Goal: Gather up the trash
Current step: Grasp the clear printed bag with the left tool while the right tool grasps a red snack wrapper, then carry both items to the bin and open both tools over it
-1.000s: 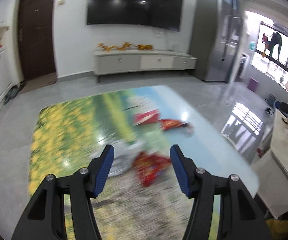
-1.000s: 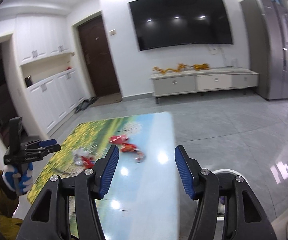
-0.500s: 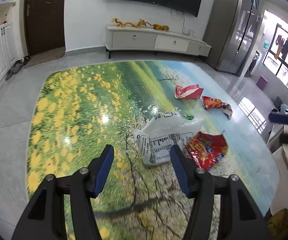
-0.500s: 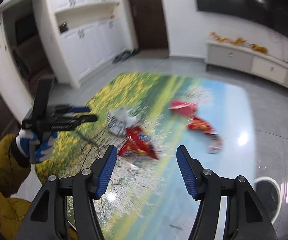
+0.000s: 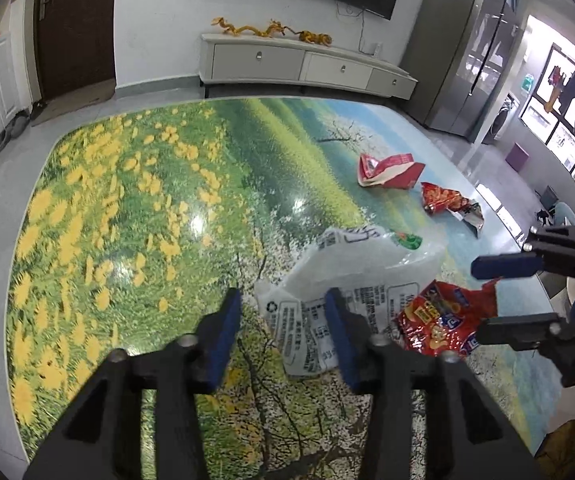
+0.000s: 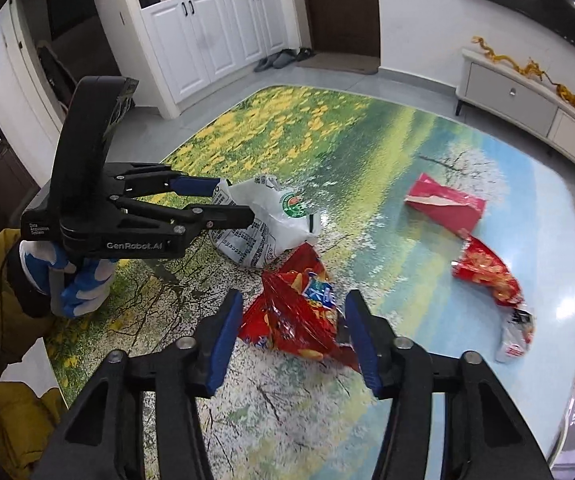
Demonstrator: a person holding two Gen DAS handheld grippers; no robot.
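A white printed plastic bag lies on the landscape-print table; it also shows in the right wrist view. My left gripper is open and empty, its fingers at the bag's near edge. A crumpled red chip bag lies beside the white bag. My right gripper is open and empty, its fingers on either side of that chip bag. A red packet and a red-orange wrapper lie farther off.
The table edge runs close at my right. A low white TV cabinet stands at the far wall, a grey fridge to its right. White cupboards and a brown door stand beyond the table.
Both grippers have dropped and closed in on the table. The left came up to the white bag; the right swung left and down over the red chip bag. Both stayed open.
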